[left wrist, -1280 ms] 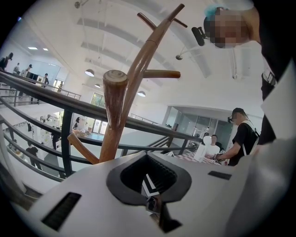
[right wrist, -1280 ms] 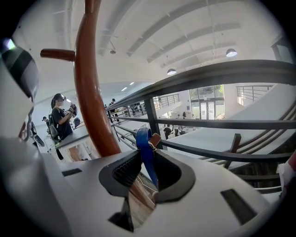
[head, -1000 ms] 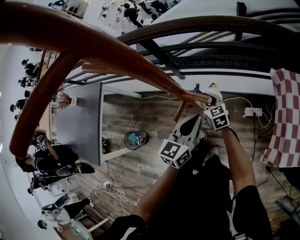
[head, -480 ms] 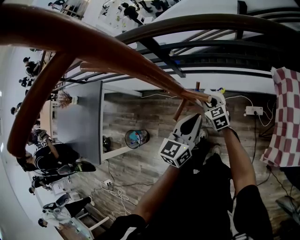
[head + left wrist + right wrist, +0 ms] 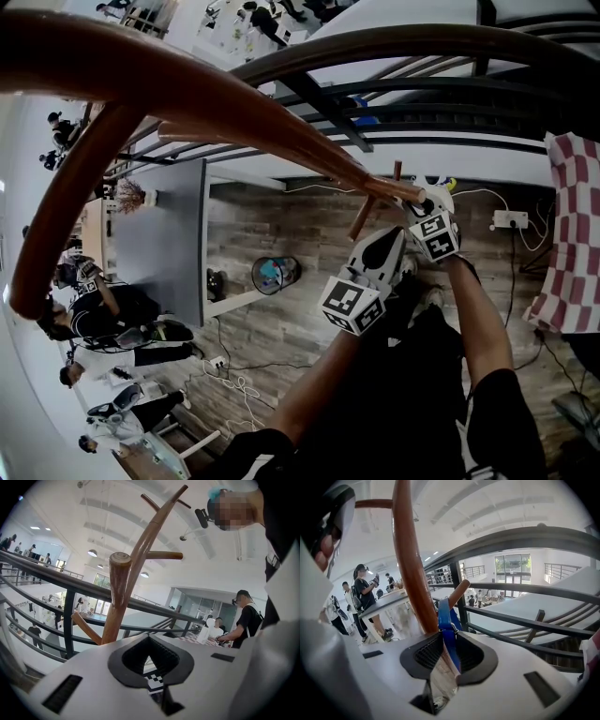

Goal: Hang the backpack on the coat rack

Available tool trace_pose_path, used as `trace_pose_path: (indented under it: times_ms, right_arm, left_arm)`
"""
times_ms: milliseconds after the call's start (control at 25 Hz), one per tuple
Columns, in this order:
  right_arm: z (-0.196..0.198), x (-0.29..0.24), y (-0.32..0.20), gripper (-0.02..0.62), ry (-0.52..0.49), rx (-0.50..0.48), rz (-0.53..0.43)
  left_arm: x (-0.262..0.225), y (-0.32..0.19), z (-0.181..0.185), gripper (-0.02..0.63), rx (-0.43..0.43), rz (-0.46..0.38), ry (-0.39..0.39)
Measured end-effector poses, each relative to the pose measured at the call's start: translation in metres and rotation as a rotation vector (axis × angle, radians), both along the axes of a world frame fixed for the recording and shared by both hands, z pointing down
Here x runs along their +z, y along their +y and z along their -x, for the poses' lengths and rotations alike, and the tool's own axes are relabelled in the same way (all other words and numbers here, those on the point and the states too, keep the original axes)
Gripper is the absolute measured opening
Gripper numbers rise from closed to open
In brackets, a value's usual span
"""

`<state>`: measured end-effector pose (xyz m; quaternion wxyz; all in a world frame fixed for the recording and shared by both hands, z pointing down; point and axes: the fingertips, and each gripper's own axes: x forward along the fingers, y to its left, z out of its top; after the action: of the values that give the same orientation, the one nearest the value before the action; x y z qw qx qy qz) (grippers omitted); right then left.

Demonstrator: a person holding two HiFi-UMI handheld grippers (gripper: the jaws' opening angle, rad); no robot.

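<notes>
Head view: the coat rack [image 5: 234, 103] sweeps from 10 o'clock to centre. The right gripper [image 5: 424, 202] sits at its peg end, and the left gripper [image 5: 380, 251] is just beside that, at 7 o'clock of it.
Left gripper view: fingers [image 5: 93, 677] closed together with nothing held. The rack trunk stands at 12 o'clock.
Right gripper view: fingers [image 5: 511, 667] clamped on the blue backpack strap [image 5: 446, 620]. The strap rises toward 12 o'clock and its top is just beside a peg [image 5: 458, 594]; contact cannot be determined.

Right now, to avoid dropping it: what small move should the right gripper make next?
Probably lift the blue strap over the slanted peg's tip: the right gripper is shut on the strap, close beside that peg on the coat rack.
</notes>
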<state>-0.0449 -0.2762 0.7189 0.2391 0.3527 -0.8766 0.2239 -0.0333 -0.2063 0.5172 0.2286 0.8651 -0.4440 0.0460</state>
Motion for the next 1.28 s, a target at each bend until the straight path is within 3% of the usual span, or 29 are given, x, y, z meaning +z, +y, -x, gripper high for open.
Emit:
trace_pose_path:
  times_ms: [1280]
  right_arm:
    - [0.008,0.031,0.005,0.097,0.073,0.044,0.039]
  left_arm:
    - [0.005,0.007,0.021,0.006,0.000,0.017,0.011]
